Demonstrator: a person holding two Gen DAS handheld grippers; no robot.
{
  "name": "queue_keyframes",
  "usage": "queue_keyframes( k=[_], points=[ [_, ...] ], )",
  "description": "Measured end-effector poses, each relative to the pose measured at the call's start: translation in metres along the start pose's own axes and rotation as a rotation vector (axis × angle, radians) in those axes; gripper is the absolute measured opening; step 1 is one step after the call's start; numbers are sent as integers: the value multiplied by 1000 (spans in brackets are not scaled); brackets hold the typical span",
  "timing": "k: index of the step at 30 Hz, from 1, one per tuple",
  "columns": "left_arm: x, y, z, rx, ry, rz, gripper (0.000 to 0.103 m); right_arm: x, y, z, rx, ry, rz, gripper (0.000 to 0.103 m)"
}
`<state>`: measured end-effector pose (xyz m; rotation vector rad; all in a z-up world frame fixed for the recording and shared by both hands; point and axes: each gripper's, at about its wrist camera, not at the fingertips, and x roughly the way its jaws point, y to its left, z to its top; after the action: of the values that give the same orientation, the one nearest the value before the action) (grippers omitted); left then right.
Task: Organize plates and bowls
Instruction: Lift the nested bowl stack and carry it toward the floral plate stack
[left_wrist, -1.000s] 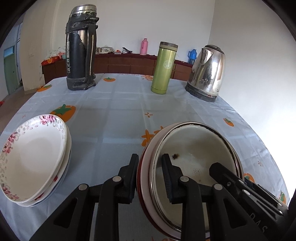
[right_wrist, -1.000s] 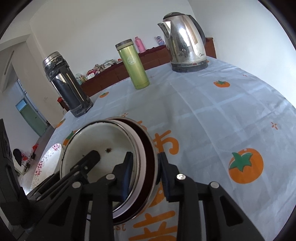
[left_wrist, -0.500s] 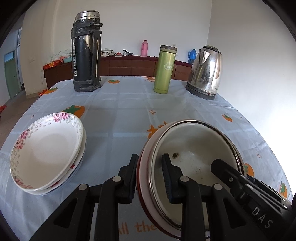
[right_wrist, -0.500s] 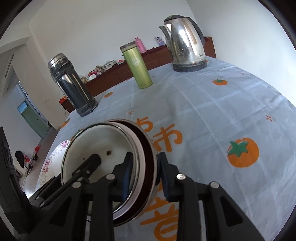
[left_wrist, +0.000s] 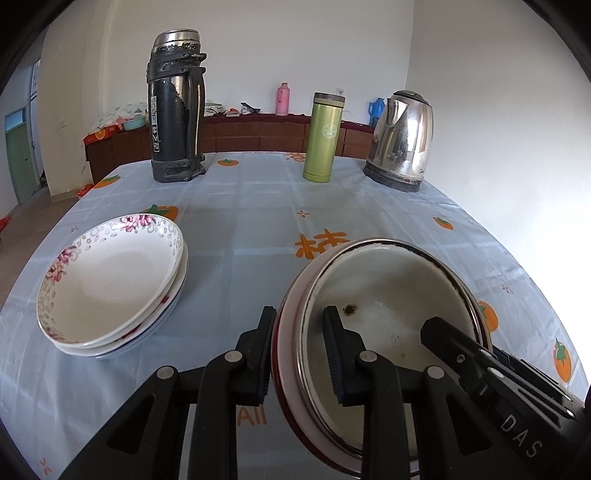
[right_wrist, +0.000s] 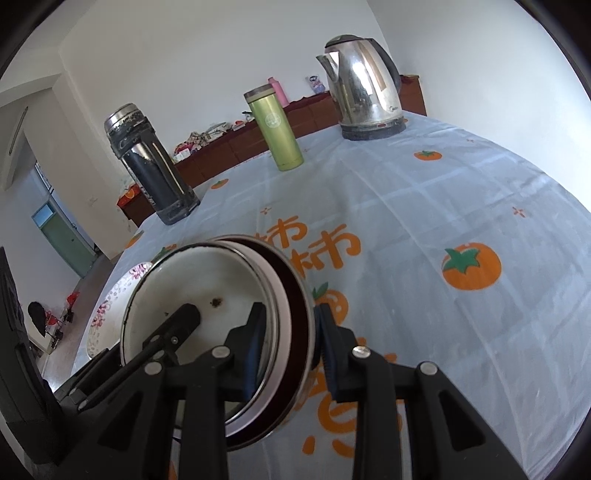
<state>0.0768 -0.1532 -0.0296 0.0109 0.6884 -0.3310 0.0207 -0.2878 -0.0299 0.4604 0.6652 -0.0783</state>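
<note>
Two nested bowls (left_wrist: 388, 295) are held between both grippers: a white enamel one with a dark speck sits inside a dark red one. My left gripper (left_wrist: 299, 314) is shut on the left rim, one finger inside and one outside. My right gripper (right_wrist: 290, 314) is shut on the right rim (right_wrist: 291, 295) the same way, and its finger (left_wrist: 461, 343) also shows in the left wrist view. A stack of white floral plates (left_wrist: 110, 273) lies on the tablecloth to the left of the bowls, partly hidden behind them in the right wrist view (right_wrist: 110, 306).
The table (left_wrist: 258, 221) wears a pale blue cloth with orange fruit prints. Along its far side stand a tall black flask (left_wrist: 177, 107), a green tumbler (left_wrist: 325, 136) and a steel kettle (left_wrist: 400, 140). A dark wood sideboard runs behind, and a wall is close on the right.
Both grippers have drawn back toward the near side of the table with the bowls still clamped. The flask, tumbler and kettle look farther off, and the plate stack shows more fully.
</note>
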Motion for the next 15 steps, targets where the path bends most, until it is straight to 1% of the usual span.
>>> queue_keyframes(
  k=[7,15],
  points=[
    [-12,-1,-10,18,-6,-3,28,-11,0,-11,12,-5,-2,28],
    [-24,6,-18,15,-8,-6,28,-21,6,-23,1,-7,-1,28]
  ],
)
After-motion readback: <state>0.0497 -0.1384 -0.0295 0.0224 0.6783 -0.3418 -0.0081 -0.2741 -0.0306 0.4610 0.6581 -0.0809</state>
